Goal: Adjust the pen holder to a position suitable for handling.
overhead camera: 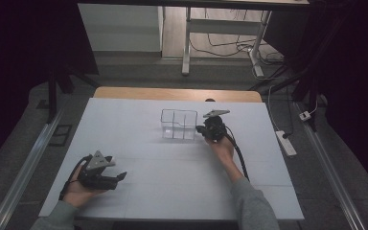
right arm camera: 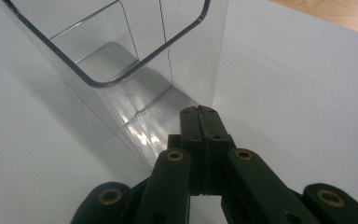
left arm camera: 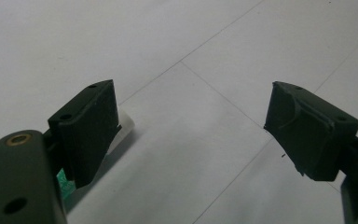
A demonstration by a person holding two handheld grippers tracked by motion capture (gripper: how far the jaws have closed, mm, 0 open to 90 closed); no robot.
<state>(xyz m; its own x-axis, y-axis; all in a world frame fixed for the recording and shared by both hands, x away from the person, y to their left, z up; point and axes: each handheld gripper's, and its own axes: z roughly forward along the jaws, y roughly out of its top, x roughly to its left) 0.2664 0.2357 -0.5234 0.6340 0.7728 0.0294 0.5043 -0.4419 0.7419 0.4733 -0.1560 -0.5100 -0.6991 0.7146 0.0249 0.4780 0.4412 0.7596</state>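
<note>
a lab: white test table (overhead camera: 139, 191), trailing floor cables (overhead camera: 230, 48).

The high view looks forward and down over the white-covered table (overhead camera: 172, 191); both gripper views sit close above it, the right one nearest the clear plastic divided box (right arm camera: 121, 56).

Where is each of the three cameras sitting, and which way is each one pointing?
High view: above the person's side, looking forward and down on the white table; both forearms, left tool and right tool show.
Left gripper view: rides the left tool, looking along its open jaws at bare tabletop.
Right gripper view: rides the right tool, jaws shut, facing the clear divided box close up.
Shared: the high view and the right gripper view both show the clear divided box.
</note>
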